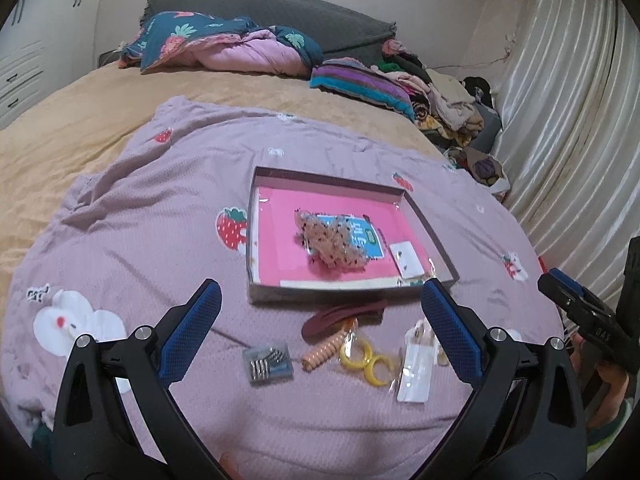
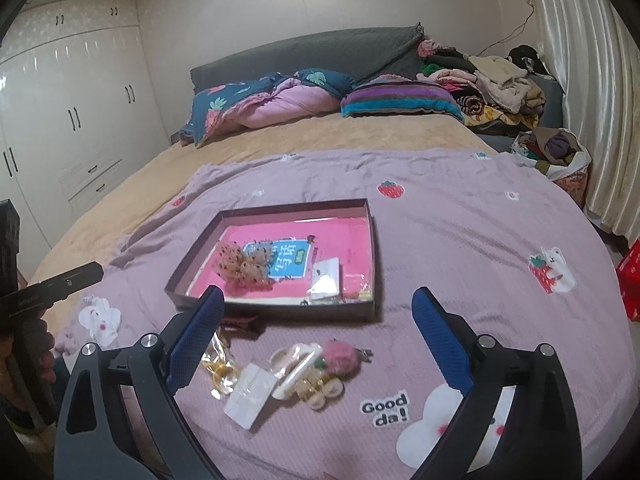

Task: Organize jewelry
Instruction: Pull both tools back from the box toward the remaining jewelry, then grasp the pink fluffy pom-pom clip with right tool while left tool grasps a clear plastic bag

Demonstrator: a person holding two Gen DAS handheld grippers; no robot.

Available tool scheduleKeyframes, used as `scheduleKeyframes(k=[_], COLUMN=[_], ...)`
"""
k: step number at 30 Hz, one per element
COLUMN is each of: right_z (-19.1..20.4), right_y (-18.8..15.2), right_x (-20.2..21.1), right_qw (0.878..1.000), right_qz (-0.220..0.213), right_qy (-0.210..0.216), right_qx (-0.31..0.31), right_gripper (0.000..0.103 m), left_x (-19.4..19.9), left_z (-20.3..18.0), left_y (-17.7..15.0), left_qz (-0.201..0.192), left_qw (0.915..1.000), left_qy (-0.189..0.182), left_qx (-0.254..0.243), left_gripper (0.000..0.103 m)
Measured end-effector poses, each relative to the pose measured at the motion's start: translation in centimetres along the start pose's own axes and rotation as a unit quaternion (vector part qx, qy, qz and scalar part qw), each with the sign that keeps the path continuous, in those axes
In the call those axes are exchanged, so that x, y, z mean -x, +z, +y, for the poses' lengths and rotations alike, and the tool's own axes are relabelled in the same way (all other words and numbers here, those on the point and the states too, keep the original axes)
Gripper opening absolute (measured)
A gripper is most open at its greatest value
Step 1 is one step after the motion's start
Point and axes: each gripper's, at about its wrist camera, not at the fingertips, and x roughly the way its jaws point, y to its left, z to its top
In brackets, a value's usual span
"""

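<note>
Both grippers' jaws released w/ nothing held; box [image 1: 424,216] beyond yellow hoops [image 1: 368,358], hairpin case [image 1: 268,362]

In the right wrist view, the left finger of the right tongs [image 2: 318,328] hides part of the cellophane packet [image 2: 218,364]. The small items in the box's [image 1: 256,236] near corner are too blurred to identify. The picture's right edge cuts off the red box [image 2: 630,284].

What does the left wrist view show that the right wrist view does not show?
Only the left wrist view shows the clear case of small metal pieces, the coiled pink hair tie and the yellow hoop earrings. Only the right wrist view shows the pink pom-pom charm. Both show the shallow box with its pink lining, the speckled scrunchie inside it, and open grippers.
</note>
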Motion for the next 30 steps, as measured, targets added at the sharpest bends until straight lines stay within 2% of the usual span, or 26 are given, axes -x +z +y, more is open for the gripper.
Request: scheduleKeyframes(k=[14, 24, 30], right_z=[-0.7, -1.8, -2.9], right_y=[-2.7, -4.4, -5.7], right_x=[1.1, 0.9, -0.7], right_qw=[1.000, 0.999, 0.997], right_qz=[0.022, 0.042, 0.072], right_qy=[-0.012, -0.023, -0.031], right_qx=[0.010, 0.013, 0.015], right_gripper=[0.094, 0.094, 0.094], left_x=[0.3, -1.3, -3.2], left_z=[-1.8, -4.5, -6.4], left_y=[-2.4, -5.3, -7.2], left_qz=[0.017, 0.055, 0.086], left_qw=[0.9994, 0.9951, 0.9905], left_qy=[-0.005, -0.019, -0.034], left_qx=[-0.028, -0.081, -0.102], left_gripper=[0.093, 0.093, 0.093])
